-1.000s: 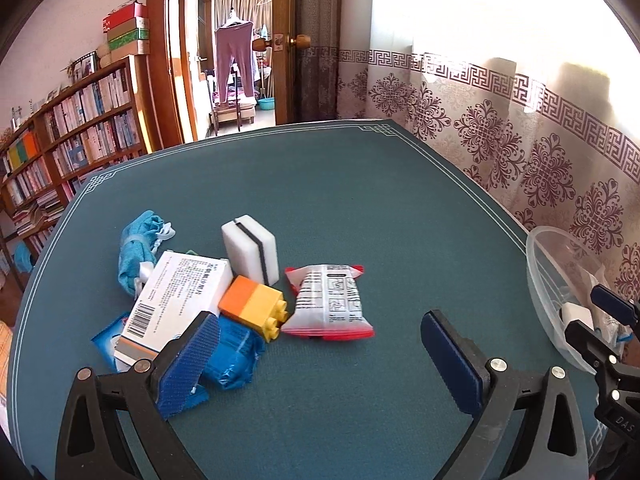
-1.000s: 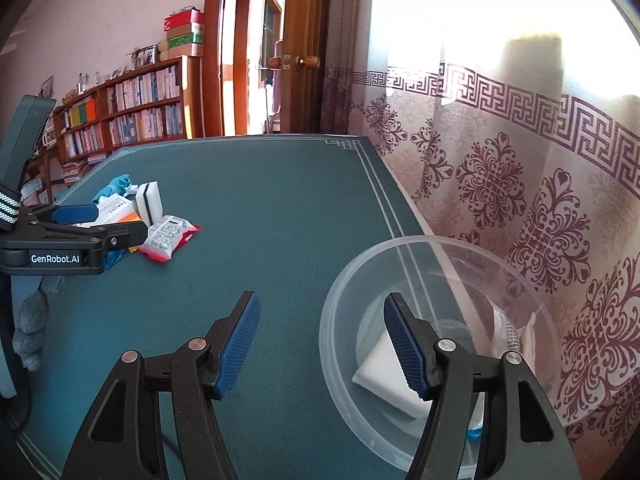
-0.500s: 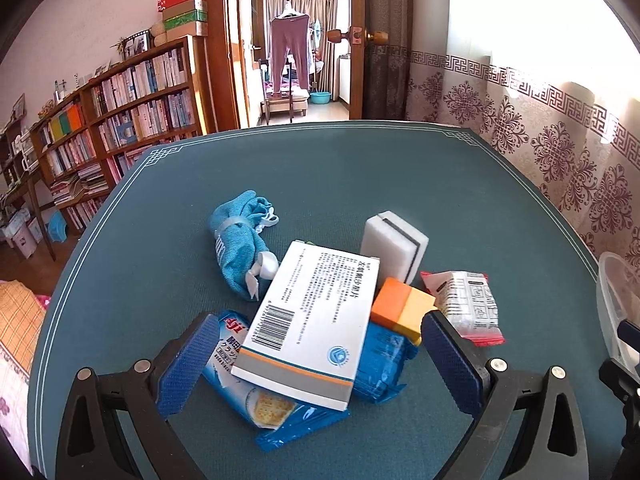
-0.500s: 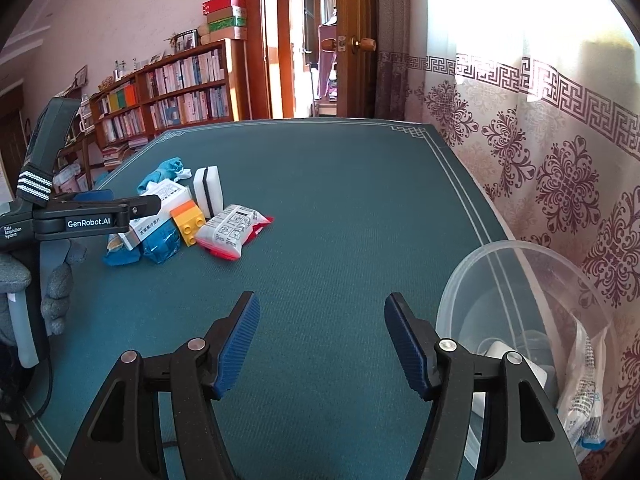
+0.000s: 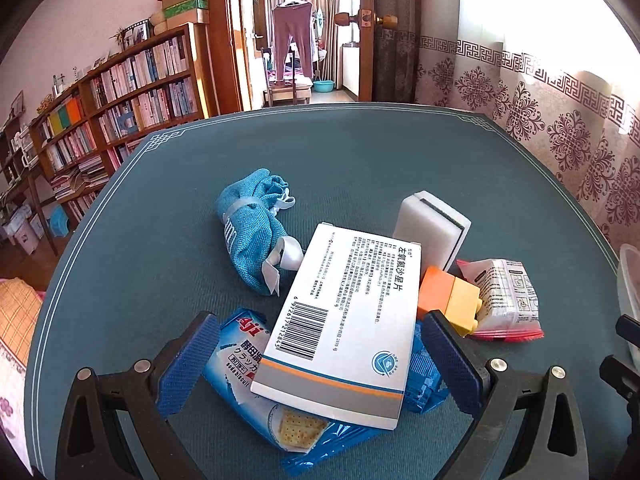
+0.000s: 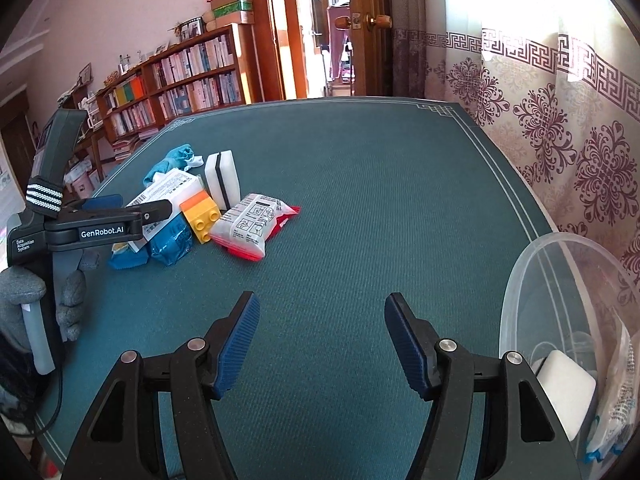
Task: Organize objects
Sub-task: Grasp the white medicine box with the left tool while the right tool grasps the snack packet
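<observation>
A flat white cardboard medicine box (image 5: 344, 320) with a barcode and an orange-and-grey stripe lies tilted on top of a small heap near the middle of the green felt counter (image 5: 360, 168). Under its near end are a blue cracker packet (image 5: 256, 400) and a crumpled blue wrapper (image 5: 424, 376). Touching its right edge is an orange-and-yellow toy brick (image 5: 448, 296); beyond that stands a white sponge block with a dark stripe (image 5: 432, 232), and to the right lies a white-and-red printed sachet (image 5: 504, 296). A bundled blue knit cloth with a white ribbon (image 5: 252, 232) rests to the left.

The left gripper (image 5: 320, 364) stands wide open, its blue pads either side of the box's near end without pressing on it. The right gripper (image 6: 320, 344) is also open and holds nothing, over bare felt. At its right sits a clear plastic tub (image 6: 560, 280) holding a white block (image 6: 564, 388) and a clear bag. A grey-gloved hand (image 6: 24, 304) grips the left gripper's handle.
</observation>
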`<state>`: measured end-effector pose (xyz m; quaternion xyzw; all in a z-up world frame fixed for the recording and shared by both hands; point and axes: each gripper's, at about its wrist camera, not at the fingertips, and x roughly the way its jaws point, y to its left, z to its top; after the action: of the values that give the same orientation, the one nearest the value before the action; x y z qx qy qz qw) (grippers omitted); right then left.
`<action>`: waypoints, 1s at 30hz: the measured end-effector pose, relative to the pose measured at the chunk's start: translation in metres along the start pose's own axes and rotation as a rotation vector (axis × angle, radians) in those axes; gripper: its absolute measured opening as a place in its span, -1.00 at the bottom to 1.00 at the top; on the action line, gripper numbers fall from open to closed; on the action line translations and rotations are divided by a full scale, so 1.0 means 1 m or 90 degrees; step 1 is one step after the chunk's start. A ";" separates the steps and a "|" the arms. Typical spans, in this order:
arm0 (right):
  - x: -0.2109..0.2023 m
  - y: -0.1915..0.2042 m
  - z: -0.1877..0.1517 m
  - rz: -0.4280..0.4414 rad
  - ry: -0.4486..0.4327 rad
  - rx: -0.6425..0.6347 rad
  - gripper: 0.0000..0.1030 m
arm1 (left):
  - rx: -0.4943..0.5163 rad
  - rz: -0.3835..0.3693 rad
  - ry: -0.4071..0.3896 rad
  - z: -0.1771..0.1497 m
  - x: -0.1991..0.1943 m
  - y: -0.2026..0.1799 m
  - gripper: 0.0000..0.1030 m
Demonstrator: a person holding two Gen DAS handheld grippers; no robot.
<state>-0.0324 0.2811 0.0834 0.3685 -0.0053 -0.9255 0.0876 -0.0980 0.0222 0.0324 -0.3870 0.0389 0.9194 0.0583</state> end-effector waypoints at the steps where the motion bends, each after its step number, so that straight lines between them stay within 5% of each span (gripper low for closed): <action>1: 0.002 0.001 0.001 0.002 0.001 0.001 0.29 | 0.000 -0.001 0.001 0.000 0.001 0.000 0.99; 7: 0.014 0.007 0.008 0.017 0.011 0.008 0.29 | 0.000 -0.008 0.000 0.000 0.003 0.002 0.97; 14: 0.026 0.014 0.013 0.033 0.021 0.012 0.29 | -0.001 -0.017 0.005 0.000 0.005 0.004 0.55; 30: 0.064 0.028 0.046 0.055 0.022 0.049 0.29 | -0.007 -0.042 -0.030 0.003 -0.017 0.002 0.33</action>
<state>-0.1051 0.2406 0.0760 0.3868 -0.0551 -0.9135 0.1137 -0.0887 0.0190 0.0461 -0.3669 0.0201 0.9259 0.0873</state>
